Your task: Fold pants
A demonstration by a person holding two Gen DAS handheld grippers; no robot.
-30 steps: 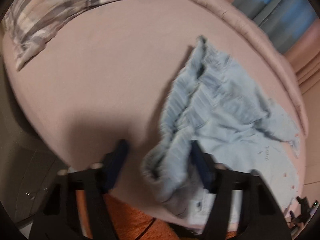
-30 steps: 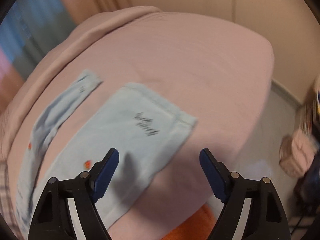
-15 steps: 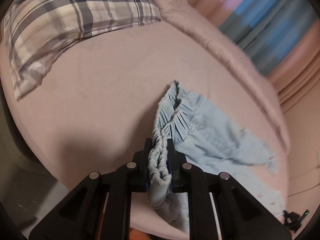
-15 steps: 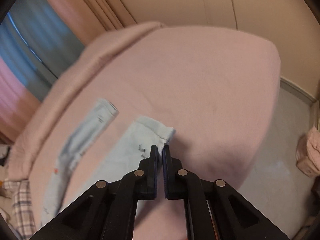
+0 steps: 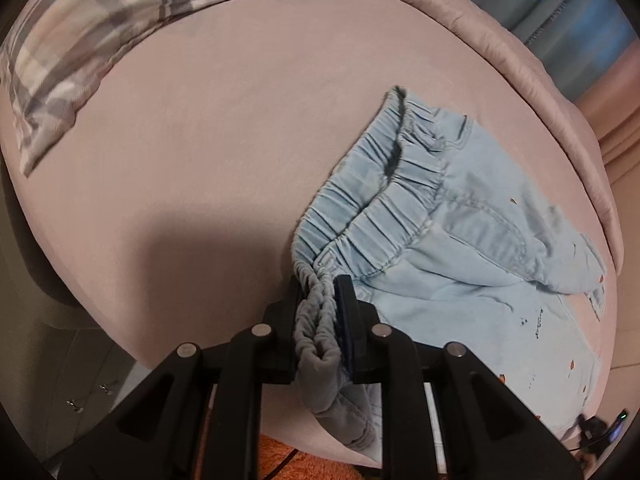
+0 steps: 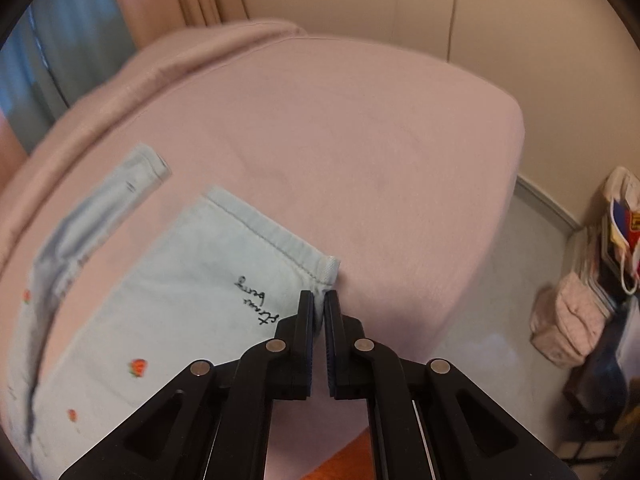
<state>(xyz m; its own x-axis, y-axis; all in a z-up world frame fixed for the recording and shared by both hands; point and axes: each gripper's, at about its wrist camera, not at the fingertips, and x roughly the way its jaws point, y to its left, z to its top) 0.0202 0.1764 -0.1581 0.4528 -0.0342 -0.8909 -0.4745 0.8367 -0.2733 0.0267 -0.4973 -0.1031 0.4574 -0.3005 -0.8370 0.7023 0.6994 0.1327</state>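
Observation:
Light blue pants (image 5: pixel 460 248) with small red prints lie on a pink bed (image 5: pixel 208 152). My left gripper (image 5: pixel 320 292) is shut on the bunched elastic waistband (image 5: pixel 316 316) at its near corner. In the right wrist view the near pant leg (image 6: pixel 192 300) lies flat with black script on it. My right gripper (image 6: pixel 319 300) is shut on the hem corner (image 6: pixel 326 272) of that leg. The other leg (image 6: pixel 100 204) lies further left, apart from the near one.
A plaid pillow (image 5: pixel 120 12) lies at the head of the bed. A rolled pink duvet (image 5: pixel 540 80) runs along the far side. Bags (image 6: pixel 580 312) stand on the floor right of the bed. An orange rug (image 5: pixel 296 464) lies below the bed's near edge.
Both grippers were open above the pants one second ago. Each has closed, the left on the waistband and the right on the hem corner, and they stay closed now.

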